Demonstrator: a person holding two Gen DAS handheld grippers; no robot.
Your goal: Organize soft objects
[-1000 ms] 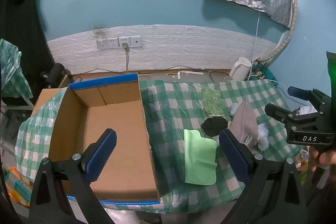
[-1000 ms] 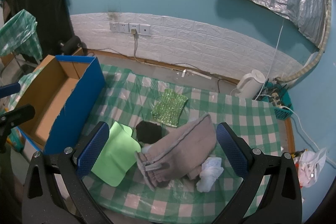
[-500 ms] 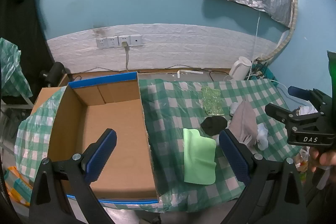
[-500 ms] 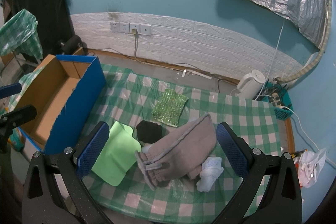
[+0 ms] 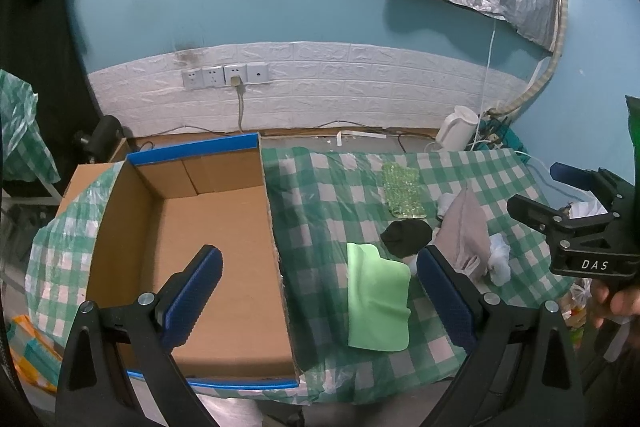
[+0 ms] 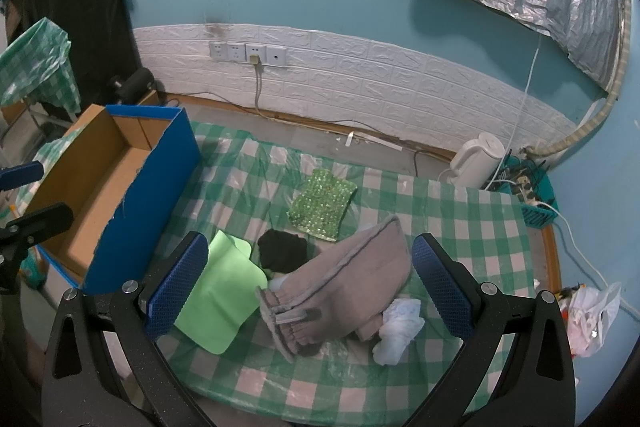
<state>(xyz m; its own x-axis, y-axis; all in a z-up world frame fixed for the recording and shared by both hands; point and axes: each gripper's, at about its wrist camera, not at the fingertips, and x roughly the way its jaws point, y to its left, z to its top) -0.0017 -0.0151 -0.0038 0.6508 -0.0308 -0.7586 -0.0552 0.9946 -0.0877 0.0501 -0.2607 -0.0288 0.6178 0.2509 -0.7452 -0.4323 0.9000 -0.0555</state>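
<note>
The left gripper [image 5: 318, 281] is held up over the near edge of the table, and its two blue fingers [image 5: 192, 291] are spread wide with nothing between them. Under its left finger sits a big cardboard box [image 5: 208, 239] with blue edges. The box is open on top. Just past its right finger lies a light green cloth [image 5: 378, 301], flat on the green checked tablecloth [image 5: 320, 211]. The cloth lies right beside the box wall.

A little farther out from that finger is a small black cloth [image 5: 406, 235], next to the far corner of the green one. Beyond it lies a shiny green sequin piece [image 5: 402, 195].

The right gripper [image 6: 308, 279] hangs over the soft things too. Its blue fingers [image 6: 442, 291] are also spread wide and hold nothing. Right between them, lower down on the table, is a bunched gray garment [image 6: 344, 287] with a frilly cuff end pointing toward the camera. A crumpled white cloth [image 6: 398, 331] is tucked against its near right side, close to the right finger. The light green cloth [image 6: 218, 291] shows next to the left finger, partly hidden behind it. The black cloth [image 6: 282, 251] sits between the green cloth and the gray garment, touching the garment. The sequin piece [image 6: 322, 205] lies farther ahead, apart from the pile. The box [image 6: 116, 183] stands off to the left.

A white kettle [image 6: 476, 159] stands at the far right by the wall.
</note>
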